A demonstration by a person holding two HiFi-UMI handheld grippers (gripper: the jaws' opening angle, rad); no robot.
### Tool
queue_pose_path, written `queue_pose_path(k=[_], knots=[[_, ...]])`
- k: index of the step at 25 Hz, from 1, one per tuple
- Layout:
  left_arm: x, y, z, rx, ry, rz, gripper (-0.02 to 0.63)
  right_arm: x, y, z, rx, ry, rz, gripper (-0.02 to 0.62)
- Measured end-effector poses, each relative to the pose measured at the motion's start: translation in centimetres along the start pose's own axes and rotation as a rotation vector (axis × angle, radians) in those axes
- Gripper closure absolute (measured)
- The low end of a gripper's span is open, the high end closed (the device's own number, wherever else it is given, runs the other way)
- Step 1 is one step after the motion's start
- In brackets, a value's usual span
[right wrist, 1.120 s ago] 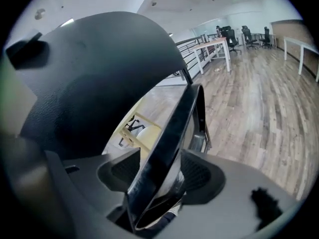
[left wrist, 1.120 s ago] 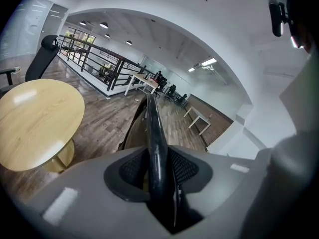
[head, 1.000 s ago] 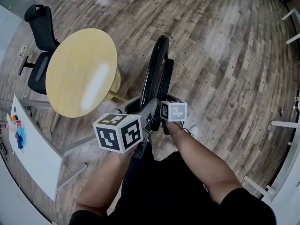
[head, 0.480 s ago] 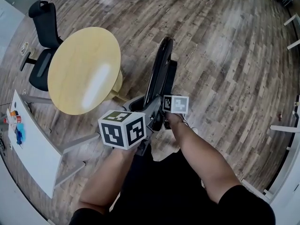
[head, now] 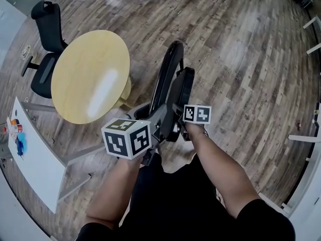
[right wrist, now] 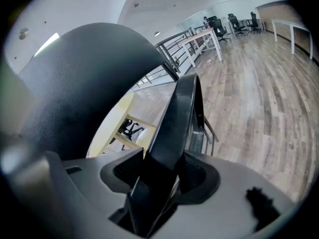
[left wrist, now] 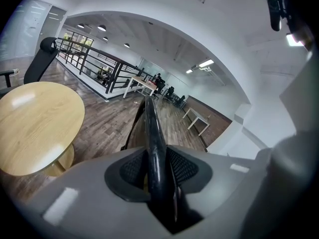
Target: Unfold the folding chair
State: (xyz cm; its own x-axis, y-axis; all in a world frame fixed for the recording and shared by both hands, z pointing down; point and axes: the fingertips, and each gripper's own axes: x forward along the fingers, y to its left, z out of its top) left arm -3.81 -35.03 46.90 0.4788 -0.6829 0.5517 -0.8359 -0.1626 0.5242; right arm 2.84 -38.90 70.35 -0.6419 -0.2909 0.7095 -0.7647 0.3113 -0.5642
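The black folding chair (head: 168,74) stands folded on the wood floor in front of me, its seat panel (head: 184,90) lying close against the frame. My left gripper (head: 161,127) is shut on the glossy frame tube (left wrist: 152,128); its jaws have just closed a little further, and both pads press the tube at the left gripper (left wrist: 158,171). My right gripper (head: 176,120) holds the flat seat edge (right wrist: 177,118); its jaws have just been closing with that edge between them, wedged at the right gripper (right wrist: 159,176). A broad dark padded part of the chair (right wrist: 84,83) fills the left of that view.
A round yellow table (head: 90,77) stands just left of the chair, with a black office chair (head: 45,39) behind it. A white table (head: 35,164) with small items is at the near left. White furniture legs (head: 306,134) line the right edge. A railing (left wrist: 94,63) runs far behind.
My right gripper has shifted slightly right and down with the seat edge, and the seat now stands a little further off the frame. The left gripper has hardly moved.
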Motion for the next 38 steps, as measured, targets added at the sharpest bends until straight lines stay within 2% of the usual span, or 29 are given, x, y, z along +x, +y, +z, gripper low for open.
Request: queue_pose_path(k=[12,17,25,34,38], knots=[[-0.6,2.3,0.1,-0.021,-0.001,0.012,0.491,-1.3,-2.9,-0.6,0.036,0.002,-0.009,0.379],[-0.8,5.3,-0.1,0.012,0.016,0.113,0.495,-2.6,-6.5,-1.7,0.098,0.026,-0.039,0.379],[-0.8,8.4,-0.7,0.046,0.032,0.209,0.492,-3.4,-10.3,-3.0,0.162,0.060,-0.025,0.377],[-0.2,10.2,-1.8,0.021,0.032,0.204,0.491,-5.0,-15.5,-4.9,0.251,0.034,-0.016,0.368],[0.0,11.3,-2.5,0.025,0.028,0.218,0.488,-5.3,-18.0,-6.1,0.291,0.020,0.021,0.365]])
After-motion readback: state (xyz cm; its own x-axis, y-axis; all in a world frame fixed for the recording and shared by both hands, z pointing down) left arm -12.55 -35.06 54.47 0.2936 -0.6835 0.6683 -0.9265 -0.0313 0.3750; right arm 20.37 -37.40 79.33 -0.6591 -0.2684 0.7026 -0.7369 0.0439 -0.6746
